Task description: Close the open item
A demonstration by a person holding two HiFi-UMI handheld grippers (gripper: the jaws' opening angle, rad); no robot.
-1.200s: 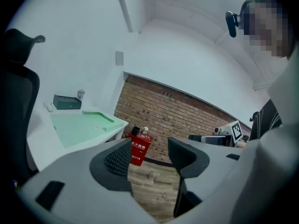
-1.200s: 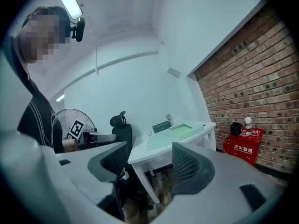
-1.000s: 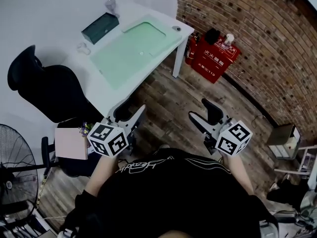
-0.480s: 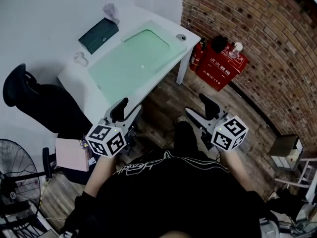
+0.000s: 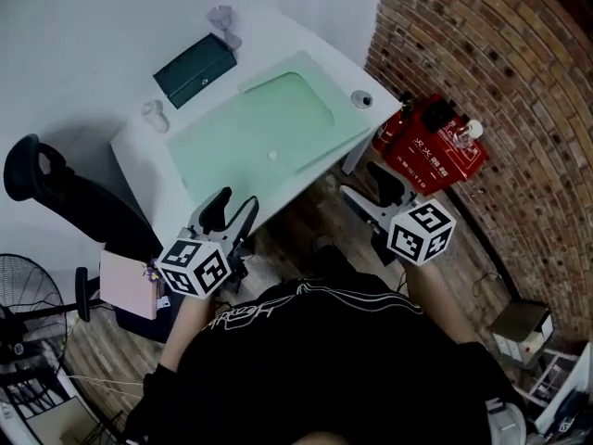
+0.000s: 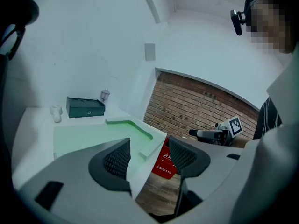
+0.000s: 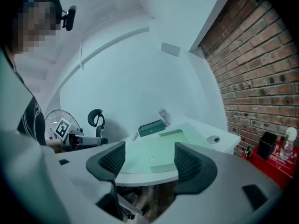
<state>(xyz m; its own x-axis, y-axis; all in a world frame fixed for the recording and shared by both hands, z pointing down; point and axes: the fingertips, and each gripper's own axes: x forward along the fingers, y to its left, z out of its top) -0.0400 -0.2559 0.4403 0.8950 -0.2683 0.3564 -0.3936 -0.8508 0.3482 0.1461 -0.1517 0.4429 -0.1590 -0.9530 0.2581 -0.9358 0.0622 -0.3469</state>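
desk: white
desk mat: pale mint green
box: dark green
fire-equipment case: red, white lettering
wall: red-brown brick, pale mortar lines
office chair: black
floor: brown wood planks

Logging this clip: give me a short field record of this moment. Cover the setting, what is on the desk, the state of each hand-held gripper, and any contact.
Setting: white desk against a white wall, brick wall to the right
On desk: green mat, dark green box, small white object
Left hand-held gripper: jaws apart, nothing between them
Right hand-held gripper: jaws apart, nothing between them
Contact: none; both are held in the air in front of the desk
Box lid: too far away to tell if it is open
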